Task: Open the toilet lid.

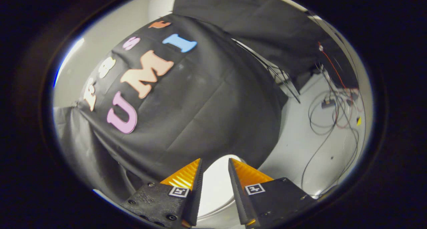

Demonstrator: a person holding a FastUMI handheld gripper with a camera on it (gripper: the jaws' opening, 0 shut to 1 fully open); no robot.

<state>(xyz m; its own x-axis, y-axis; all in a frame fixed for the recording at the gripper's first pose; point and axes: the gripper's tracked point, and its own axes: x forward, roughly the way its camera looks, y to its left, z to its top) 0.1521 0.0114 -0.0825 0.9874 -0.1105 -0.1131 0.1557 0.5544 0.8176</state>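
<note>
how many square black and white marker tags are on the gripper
2. One square black-and-white marker tag sits on the left orange ridged finger; the other sits on the right finger. The jaws stand open, with the white toilet lid showing between them. Others may be hidden.

pale floor (300, 149) carries loose cables (320, 122) and a small box (328, 103).
</note>
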